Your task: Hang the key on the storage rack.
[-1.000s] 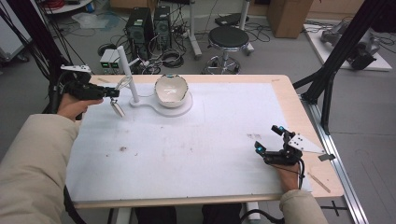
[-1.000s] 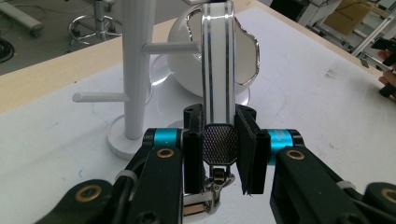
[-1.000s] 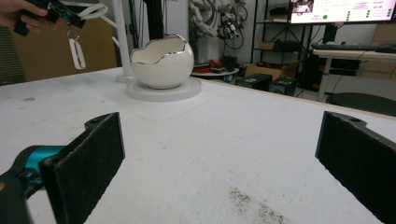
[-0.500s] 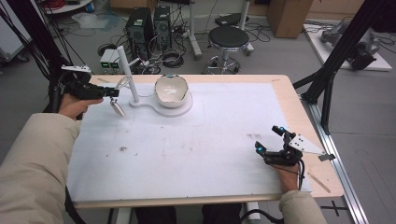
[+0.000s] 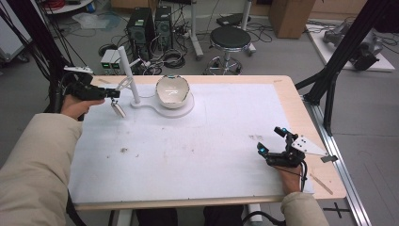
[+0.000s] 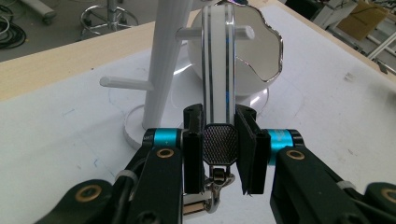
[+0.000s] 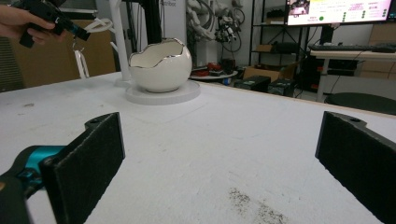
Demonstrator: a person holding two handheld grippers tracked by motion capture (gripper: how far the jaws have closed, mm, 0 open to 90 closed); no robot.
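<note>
At the far left corner of the counter [image 5: 202,155] we see the left gripper [image 5: 113,93] clamped on a white strap [image 6: 217,65] with dark stripes, right beside the white stand [image 5: 128,75]. In the left gripper view the two black pads press against the strap's lower end, just above a dark mesh tab [image 6: 219,142], and a metal clasp [image 6: 215,184] hangs below the pads. The strap runs upward from there and loops around one of the stand's horizontal pegs [image 6: 243,31]. In the high view a short piece of the strap dangles below the gripper, above the white cover of the counter.

Just right of the stand, on the same white base plate, sits an egg-shaped bowl [image 5: 172,92] with a jagged, silver-edged rim. It is near the strap, though we cannot tell whether they touch.

At the near right of the counter, well apart from all this, the right gripper [image 5: 273,141] rests low over the surface. In the right gripper view its pads [image 7: 93,163] stand wide apart with nothing between them, facing the bowl and the left hand [image 7: 18,21] far off.
</note>
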